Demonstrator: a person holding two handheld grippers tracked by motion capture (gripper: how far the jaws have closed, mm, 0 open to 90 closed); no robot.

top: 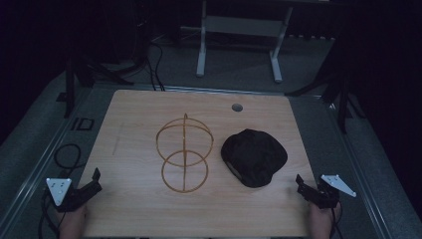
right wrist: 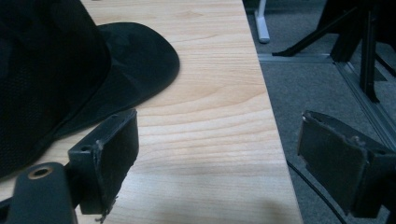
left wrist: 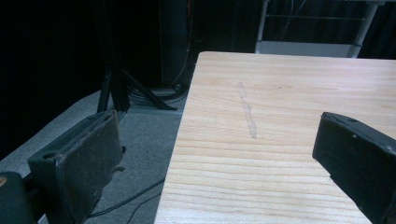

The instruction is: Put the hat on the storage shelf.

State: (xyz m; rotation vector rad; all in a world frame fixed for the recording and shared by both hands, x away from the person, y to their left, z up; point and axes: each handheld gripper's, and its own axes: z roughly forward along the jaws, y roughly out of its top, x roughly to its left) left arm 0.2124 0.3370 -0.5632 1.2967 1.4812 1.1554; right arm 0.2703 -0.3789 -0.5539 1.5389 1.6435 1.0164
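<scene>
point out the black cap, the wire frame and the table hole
black cap (top: 255, 157), high view, middle of its crown
wire frame (top: 184, 172), high view, near ring's centre rod
table hole (top: 237, 107), high view, its middle

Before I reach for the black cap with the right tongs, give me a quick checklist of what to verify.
1. Right tongs open, nothing between them: ok.
2. Left tongs open and empty: ok.
3. Black cap lying free on the table, apart from the wire stand: ok.
4. Path from the right tongs to the cap's brim unobstructed: ok.
5. Wire stand upright on the table: ok.
6. Which part of the cap gives a firm grip: cannot tell.
</scene>
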